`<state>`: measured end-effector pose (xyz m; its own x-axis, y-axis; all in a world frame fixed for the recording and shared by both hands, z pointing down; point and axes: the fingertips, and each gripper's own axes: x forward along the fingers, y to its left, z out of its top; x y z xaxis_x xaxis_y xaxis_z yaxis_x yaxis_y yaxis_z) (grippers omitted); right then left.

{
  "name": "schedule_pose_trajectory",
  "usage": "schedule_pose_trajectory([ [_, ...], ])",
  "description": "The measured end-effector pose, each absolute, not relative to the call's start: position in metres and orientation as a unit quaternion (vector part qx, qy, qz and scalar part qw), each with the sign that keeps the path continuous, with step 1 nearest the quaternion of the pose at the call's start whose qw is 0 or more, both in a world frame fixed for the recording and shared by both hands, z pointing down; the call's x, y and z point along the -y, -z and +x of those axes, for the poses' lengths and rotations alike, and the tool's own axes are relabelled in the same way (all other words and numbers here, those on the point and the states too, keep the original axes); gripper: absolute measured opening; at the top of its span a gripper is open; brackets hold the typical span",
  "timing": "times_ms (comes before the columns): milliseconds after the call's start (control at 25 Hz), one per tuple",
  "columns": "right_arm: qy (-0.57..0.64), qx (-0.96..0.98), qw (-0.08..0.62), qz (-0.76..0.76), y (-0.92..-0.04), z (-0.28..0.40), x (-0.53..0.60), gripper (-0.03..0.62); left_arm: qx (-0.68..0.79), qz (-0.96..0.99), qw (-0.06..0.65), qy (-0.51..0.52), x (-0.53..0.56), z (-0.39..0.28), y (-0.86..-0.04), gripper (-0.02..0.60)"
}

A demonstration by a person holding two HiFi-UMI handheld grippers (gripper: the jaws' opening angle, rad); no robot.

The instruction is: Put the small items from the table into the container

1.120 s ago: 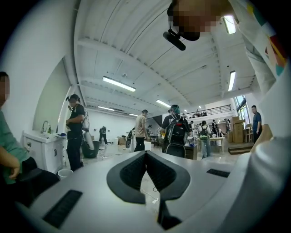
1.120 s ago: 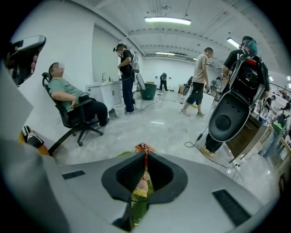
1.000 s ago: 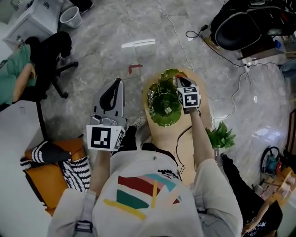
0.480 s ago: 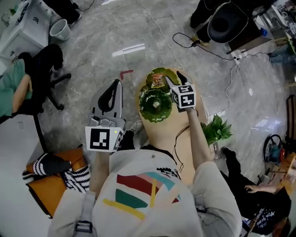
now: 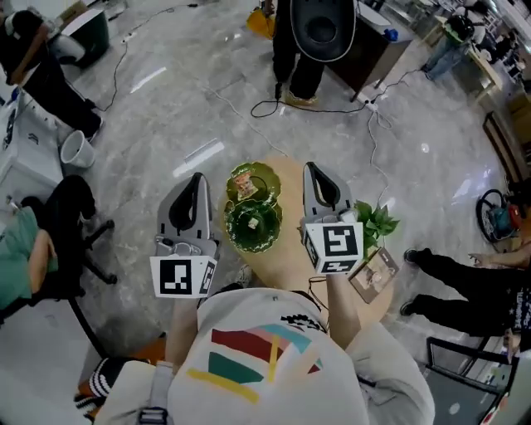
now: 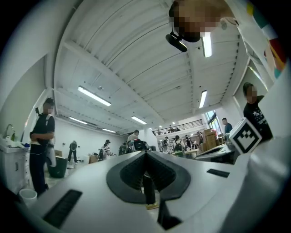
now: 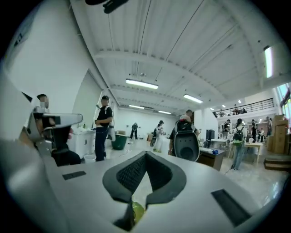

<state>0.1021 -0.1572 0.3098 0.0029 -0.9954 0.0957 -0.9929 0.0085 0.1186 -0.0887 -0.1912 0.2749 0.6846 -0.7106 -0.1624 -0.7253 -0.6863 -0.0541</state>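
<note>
A pale wooden counter (image 5: 278, 259) with a rounded outline stands on a glossy grey marbled floor (image 5: 166, 108). Thin cables (image 5: 249, 106) trail across the floor toward a black rounded chair (image 5: 319, 25), and a white bucket (image 5: 75, 151) sits off to the left. The gripper views show a wide hall with a white ribbed ceiling, strip lights and people standing about.

On the counter lie two shiny green glass dishes with wavy rims, edge to edge. The far dish (image 5: 267, 178) holds a crinkled orange-and-pale packet (image 5: 243, 184). The near dish (image 5: 235, 232) holds one small pale item (image 5: 253, 222) at its centre. A leafy green plant (image 5: 375, 220) stands at the counter's right edge, with a flat brownish square thing (image 5: 375, 272) just beside it.

The left claw (image 5: 197, 178) hangs over the floor to the left of the dishes, clenched with nothing in it. The right claw (image 5: 311, 168) is held above the counter between the dishes and the plant, its ribbed black pads pressed together and empty. Both point level, out across the room.
</note>
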Motion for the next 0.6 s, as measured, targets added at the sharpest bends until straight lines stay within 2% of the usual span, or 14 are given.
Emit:
schedule_pose_trajectory([
  [160,0.026,0.701,0.033,0.712,-0.279,0.106,0.097,0.012,-0.361,-0.926,0.069,-0.086,0.174,-0.059,-0.256,0.008],
  [360,0.050,0.668,0.041,0.741,-0.277,0.118,0.070,0.012,-0.313,-0.941,0.070,-0.108,0.156,-0.022,-0.244,0.008],
  [600,0.020,0.663,0.016,0.749,-0.272,0.112,0.057,0.012,-0.291,-0.947,0.073,-0.114,0.144,-0.012,-0.233,0.008],
])
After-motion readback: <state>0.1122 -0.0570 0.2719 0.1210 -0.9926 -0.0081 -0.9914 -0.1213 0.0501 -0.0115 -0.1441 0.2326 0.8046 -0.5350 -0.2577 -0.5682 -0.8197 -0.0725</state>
